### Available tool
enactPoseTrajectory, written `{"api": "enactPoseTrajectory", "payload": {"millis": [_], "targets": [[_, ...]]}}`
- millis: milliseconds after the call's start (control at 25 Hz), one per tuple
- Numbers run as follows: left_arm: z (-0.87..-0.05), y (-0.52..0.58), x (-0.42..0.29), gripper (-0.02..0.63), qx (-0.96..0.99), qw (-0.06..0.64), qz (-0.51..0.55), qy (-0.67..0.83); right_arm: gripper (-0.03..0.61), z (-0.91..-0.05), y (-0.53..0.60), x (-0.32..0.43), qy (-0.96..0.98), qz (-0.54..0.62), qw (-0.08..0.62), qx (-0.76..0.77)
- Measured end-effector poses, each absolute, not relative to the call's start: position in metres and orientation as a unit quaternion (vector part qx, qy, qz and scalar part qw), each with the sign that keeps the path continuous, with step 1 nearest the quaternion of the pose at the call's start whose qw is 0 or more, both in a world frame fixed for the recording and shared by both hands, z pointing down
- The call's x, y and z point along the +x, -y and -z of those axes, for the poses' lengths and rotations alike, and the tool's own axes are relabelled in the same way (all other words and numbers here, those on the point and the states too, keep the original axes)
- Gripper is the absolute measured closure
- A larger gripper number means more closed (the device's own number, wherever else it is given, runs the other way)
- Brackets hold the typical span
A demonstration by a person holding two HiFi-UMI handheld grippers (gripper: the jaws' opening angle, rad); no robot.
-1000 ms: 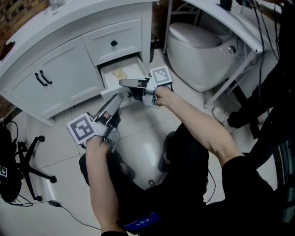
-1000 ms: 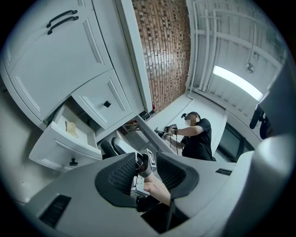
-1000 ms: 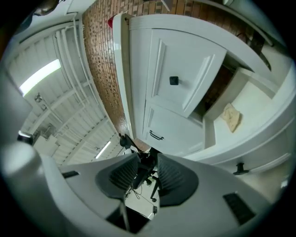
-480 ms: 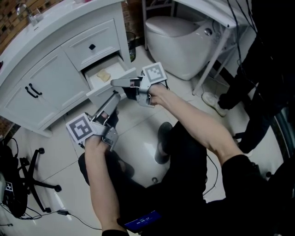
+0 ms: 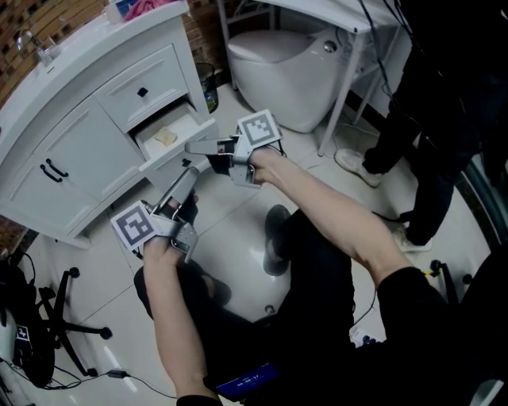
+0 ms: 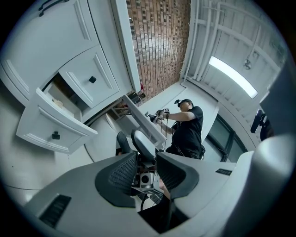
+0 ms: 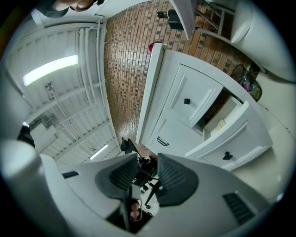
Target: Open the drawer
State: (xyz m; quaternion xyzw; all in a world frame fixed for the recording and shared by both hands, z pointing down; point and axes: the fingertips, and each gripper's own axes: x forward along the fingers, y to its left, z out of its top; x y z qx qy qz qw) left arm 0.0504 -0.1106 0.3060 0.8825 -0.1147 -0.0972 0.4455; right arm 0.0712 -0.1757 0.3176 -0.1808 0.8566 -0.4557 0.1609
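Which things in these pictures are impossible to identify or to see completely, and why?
Tan item in the drawer: too small in every view to identify.
Back of the drawer: hidden under the upper drawer, head view.
Pink thing on the counter: cut off by the head view's top edge.
Standing person: upper body cut off by the head view's top edge.
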Motion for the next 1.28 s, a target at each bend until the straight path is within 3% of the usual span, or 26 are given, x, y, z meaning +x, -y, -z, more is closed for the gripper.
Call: {"api": "enactPoseTrajectory", "payload": {"millis": [760,920,1280], "targets": [[-0.303,0.044,0.056,0.472,0.887,0.446,0.086,0.079,0.426,-0.321,0.104,0.056,-0.862,0.444,0.146,-0.194],[-0.299,0.091,0.053,0.472,0.891,0.437,0.082,0.09,0.426,-0.316,0.144,0.048,-0.857,0.46,0.14,-0.185],[-0.323,0.138,0.04,0.472,0.836,0.515,0.098,0.16,0.426,-0.33,0.188,0.043,-0.851,0.487,0.119,-0.158]]}}
